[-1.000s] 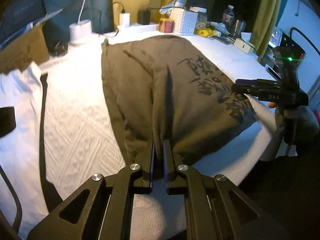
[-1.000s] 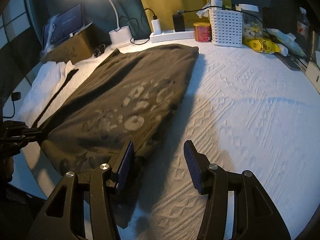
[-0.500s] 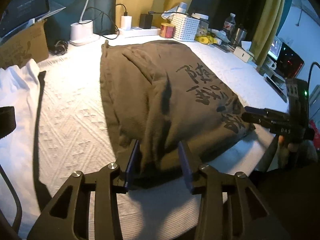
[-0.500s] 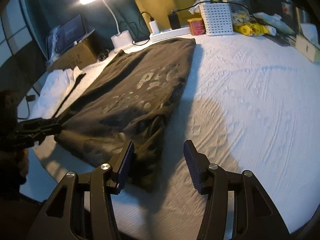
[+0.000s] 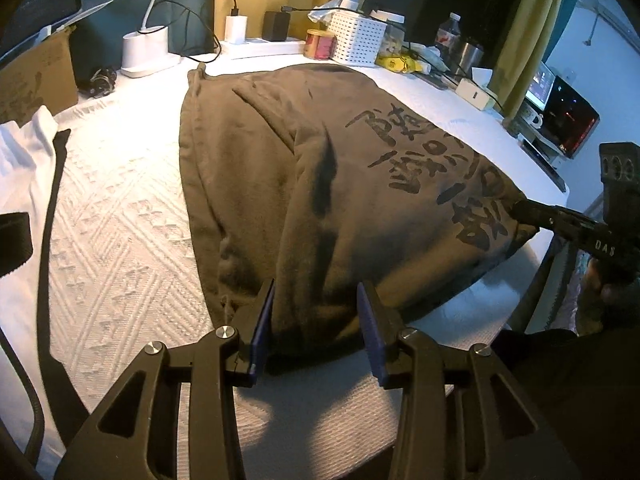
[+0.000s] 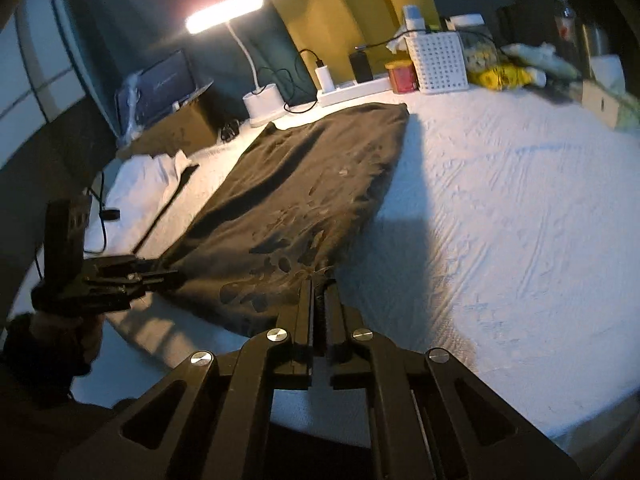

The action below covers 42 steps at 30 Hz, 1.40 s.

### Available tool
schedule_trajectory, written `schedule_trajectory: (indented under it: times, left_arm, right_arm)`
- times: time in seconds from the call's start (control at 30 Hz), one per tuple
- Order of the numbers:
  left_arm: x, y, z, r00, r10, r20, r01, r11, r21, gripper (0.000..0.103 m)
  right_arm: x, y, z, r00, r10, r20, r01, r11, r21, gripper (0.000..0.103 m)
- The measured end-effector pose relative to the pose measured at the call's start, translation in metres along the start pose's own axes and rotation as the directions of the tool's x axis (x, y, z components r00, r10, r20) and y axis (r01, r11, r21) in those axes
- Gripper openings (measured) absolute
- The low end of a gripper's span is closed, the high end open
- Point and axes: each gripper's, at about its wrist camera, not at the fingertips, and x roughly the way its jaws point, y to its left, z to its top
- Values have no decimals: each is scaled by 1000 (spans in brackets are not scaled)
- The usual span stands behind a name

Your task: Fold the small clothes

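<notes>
While the olive-brown garment (image 5: 320, 184) lies folded lengthwise on the white textured bedspread (image 5: 120, 216), its near hem reaches the bed's front edge, where both of your tools meet it. Your left gripper (image 5: 316, 320) stands parted, and a raised hump of the hem sits between its blue pads (image 5: 264, 320); whether they press the cloth, you cannot tell from this view. At the garment's near right corner, your right gripper (image 6: 319, 280) has just snapped closed and pinches the fabric edge between its clenched jaws, right beside the dark printed lettering (image 5: 440, 164). Out to the left of the garment lies a white cloth (image 5: 28, 152) with a dark strap. Along the far side stand a lit desk lamp (image 6: 256, 56), a power strip (image 6: 352, 90), a red tin (image 6: 401, 76) and a white perforated basket (image 6: 438, 62).
</notes>
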Motion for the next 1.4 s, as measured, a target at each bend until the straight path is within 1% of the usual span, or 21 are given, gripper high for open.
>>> schedule_trajectory:
  times: [0.03,0.07,0.13,0.17,0.23,0.3,0.47,0.53,0.63,0.7,0.73,0.77,0.8,0.83,0.87,0.9,0.97,1.03,1.2,1.33,1.4]
  left_arm:
    - [0,0,0,1000,-5,3,5,1000,-1,43]
    - [0,0,-1,1000,-23,6,23,1000,-3,49]
    - [0,-3,-2,999,-44,15,44,999,2,57]
    - [0,-4,-3,999,-43,19,43,999,9,58]
    - [-1,-6,-4,999,-31,16,31,999,28,58]
    - [-4,-4,-4,999,-35,13,34,999,16,58]
    - [-19,6,3,997,-20,74,21,1000,-15,58]
    - [-21,10,7,996,-27,87,30,999,-26,58]
    - [-16,7,11,997,-21,73,23,1000,-17,58]
    - [-9,4,11,999,-23,47,23,1000,-1,58]
    - [-4,3,10,1000,-14,20,14,1000,9,57]
    - [1,3,8,1000,-5,-3,5,1000,18,53]
    - [4,2,4,1000,8,-14,-7,999,36,51]
    - [3,0,2,1000,15,-5,-15,998,54,49]
    - [2,-1,1,1000,24,-9,-23,998,63,43]
    - [1,-1,0,1000,26,-14,-25,998,66,39]
    - [-2,-3,-1,1000,18,-21,-17,998,64,22]
    - [-5,-5,-3,999,24,-25,-23,998,65,16]
    - [-7,-3,-6,999,24,-41,-23,999,30,16]
    - [-6,-5,-2,997,37,-62,-36,999,24,21]
    - [-6,-8,0,996,62,-71,-60,998,36,25]
  right_arm:
    - [2,0,-3,1000,-10,-10,10,1000,1,5]
    - [4,-1,-7,1000,-18,-22,18,1000,6,5]
    - [13,-2,-19,997,-49,-60,49,999,7,5]
    - [18,-2,-26,995,-61,-81,61,998,3,5]
    - [18,2,-34,994,-82,-72,80,997,-21,5]
    - [17,4,-35,993,-92,-72,90,995,-36,5]
    - [19,4,-34,992,-93,-80,88,995,-55,6]
    - [19,3,-33,992,-87,-88,83,995,-56,6]
    - [19,0,-31,992,-71,-106,67,997,-45,7]
    - [19,-1,-30,991,-68,-114,63,997,-40,9]
    - [19,-2,-29,991,-66,-118,62,997,-41,11]
    - [19,-2,-28,991,-65,-119,60,997,-41,13]
    - [17,-2,-28,991,-66,-115,61,997,-42,21]
    - [16,-3,-27,991,-70,-111,66,997,-43,36]
    - [14,-3,-27,992,-71,-106,67,997,-41,42]
    - [14,-4,-26,992,-69,-102,65,997,-38,45]
    - [14,-6,-24,992,-71,-102,67,997,-36,46]
    - [16,-8,-22,992,-73,-104,70,997,-35,46]
    - [21,-9,-17,993,-61,-106,58,998,-35,46]
    - [24,-9,-15,992,-72,-107,68,997,-45,46]
    - [26,-10,-14,991,-80,-106,75,996,-48,46]
